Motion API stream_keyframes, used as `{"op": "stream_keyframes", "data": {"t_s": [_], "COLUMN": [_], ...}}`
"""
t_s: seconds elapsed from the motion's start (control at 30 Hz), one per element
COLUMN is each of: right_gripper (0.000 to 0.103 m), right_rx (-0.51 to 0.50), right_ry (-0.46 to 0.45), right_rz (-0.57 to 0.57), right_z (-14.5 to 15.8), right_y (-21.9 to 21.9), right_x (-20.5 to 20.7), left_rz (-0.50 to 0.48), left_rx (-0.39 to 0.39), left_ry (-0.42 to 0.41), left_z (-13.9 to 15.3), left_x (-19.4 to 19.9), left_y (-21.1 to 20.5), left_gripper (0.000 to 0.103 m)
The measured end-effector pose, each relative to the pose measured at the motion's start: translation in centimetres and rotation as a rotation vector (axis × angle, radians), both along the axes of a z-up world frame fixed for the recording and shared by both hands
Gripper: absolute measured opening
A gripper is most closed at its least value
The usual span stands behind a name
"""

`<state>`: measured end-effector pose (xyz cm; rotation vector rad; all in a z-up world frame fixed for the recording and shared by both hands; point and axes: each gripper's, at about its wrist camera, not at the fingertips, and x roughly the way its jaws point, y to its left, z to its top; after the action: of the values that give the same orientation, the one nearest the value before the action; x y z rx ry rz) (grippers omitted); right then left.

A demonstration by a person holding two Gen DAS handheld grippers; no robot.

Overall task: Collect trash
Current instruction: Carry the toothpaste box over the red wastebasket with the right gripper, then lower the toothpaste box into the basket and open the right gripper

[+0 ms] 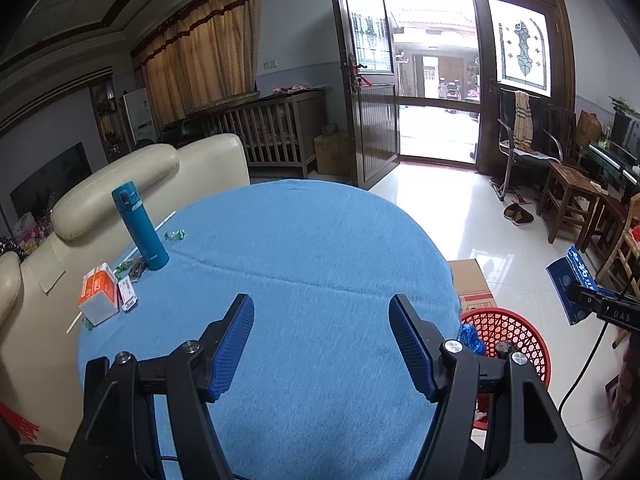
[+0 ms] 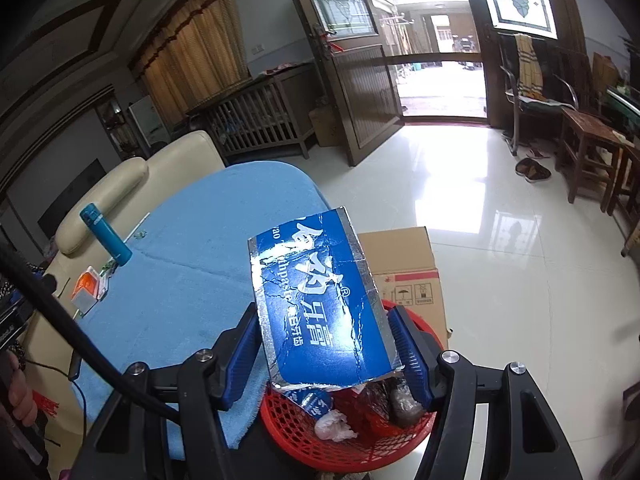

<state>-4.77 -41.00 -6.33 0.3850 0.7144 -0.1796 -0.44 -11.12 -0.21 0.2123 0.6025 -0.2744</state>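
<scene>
A crumpled blue toothpaste box (image 2: 320, 300) is clamped between the pads of the right gripper (image 2: 326, 354) at the centre of the right wrist view, just above a red basket (image 2: 348, 444) of trash at the lower centre. The left gripper (image 1: 322, 346) is held with fingers apart and empty over the blue tablecloth (image 1: 304, 248).
</scene>
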Motion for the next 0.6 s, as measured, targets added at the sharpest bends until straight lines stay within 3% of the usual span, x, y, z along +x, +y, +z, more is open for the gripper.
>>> {"op": "stream_keyframes", "data": {"t_s": [0.3,0.43,0.6], "right_gripper": [0.067,0.068,0.068], "right_rx": [0.100,0.130,0.108], "right_ry": [0.069,0.101,0.132], "right_rz": [-0.088,-0.069,-0.032], "right_z": [-2.3,-3.0,-3.5], "right_y": [-2.7,-2.0,-0.2], "right_x": [-0.4,0.2,1.0], "left_rz": [0.019,0.038,0.081], "left_rx": [-0.013,-0.012,-0.020], "left_ry": [0.036,0.036,0.001], "left_z": [-1.1,-1.3,-0.8], "left_x": [0.1,0.0,-0.4], "left_y": [1.7,2.3,3.9], "left_gripper": [0.072,0.079,0.080]}}
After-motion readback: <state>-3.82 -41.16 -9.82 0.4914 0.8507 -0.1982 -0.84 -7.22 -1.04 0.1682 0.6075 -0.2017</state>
